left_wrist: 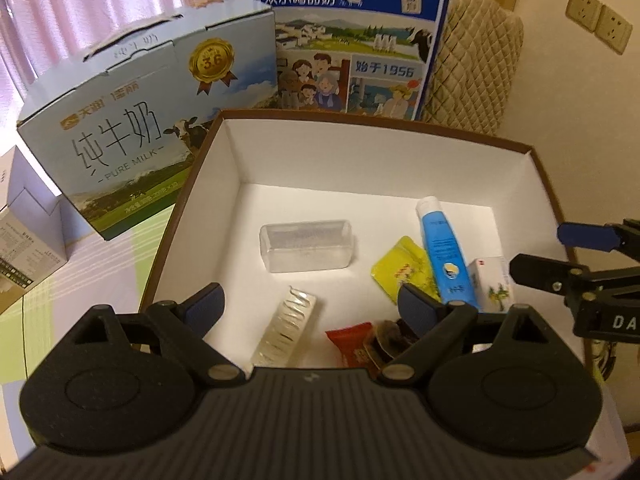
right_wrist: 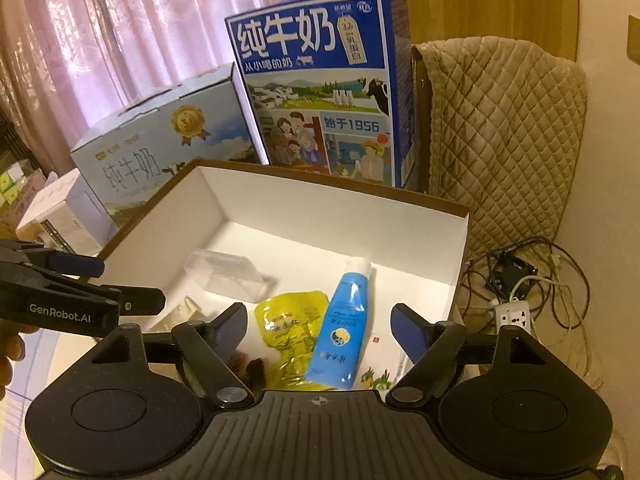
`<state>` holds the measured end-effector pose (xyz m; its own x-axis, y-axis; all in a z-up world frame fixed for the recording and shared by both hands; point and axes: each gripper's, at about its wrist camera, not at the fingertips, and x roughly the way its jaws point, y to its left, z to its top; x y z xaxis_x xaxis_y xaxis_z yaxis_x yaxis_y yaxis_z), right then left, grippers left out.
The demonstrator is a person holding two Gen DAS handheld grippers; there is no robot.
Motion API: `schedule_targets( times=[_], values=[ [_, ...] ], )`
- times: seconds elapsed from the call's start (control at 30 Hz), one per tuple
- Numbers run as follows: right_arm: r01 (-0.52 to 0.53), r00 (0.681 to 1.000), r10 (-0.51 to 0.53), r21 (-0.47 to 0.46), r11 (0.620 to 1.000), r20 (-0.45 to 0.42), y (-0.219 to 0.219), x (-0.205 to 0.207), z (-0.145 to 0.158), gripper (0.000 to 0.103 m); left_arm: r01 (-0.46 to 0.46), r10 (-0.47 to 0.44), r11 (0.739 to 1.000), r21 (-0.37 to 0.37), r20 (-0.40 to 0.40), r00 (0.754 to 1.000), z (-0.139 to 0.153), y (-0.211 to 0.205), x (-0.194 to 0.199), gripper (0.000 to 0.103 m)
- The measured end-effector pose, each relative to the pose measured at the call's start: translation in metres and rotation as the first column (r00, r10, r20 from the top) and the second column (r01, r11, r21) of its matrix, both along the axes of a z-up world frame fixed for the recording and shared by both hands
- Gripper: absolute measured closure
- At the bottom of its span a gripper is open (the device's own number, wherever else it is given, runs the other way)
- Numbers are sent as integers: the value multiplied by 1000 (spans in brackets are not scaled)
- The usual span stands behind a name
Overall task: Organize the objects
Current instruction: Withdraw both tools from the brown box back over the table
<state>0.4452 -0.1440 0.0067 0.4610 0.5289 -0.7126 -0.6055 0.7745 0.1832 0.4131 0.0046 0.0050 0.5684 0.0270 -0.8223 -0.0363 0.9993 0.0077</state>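
Hovering over box (left_wrist: 540, 184) | both tongs released, empty | tube (right_wrist: 340, 320) probably settled near right wall | lift straight up

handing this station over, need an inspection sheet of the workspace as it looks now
surface: pale green checked tabletop under the storage box.
job's things: open white-lined box holds a clear plastic case, blue tube, yellow pouch, small white carton, clear ridged packet and red wrapper.
clutter: two milk cartons behind the box; smaller boxes at far left.
grippers: left gripper open, empty; right gripper open, empty, above the tube.
cables: tangled wires and a power strip beside the box.
surroundings: pink curtain, quilted cover, wall sockets.
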Motion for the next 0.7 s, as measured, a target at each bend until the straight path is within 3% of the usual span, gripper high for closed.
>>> schedule_targets(
  times=[0.7],
  values=[
    [22,1000,-23,92,995,13,-42,-83,35,27,-33,40,997,-71,103,994,41,-8,-105,11]
  ],
)
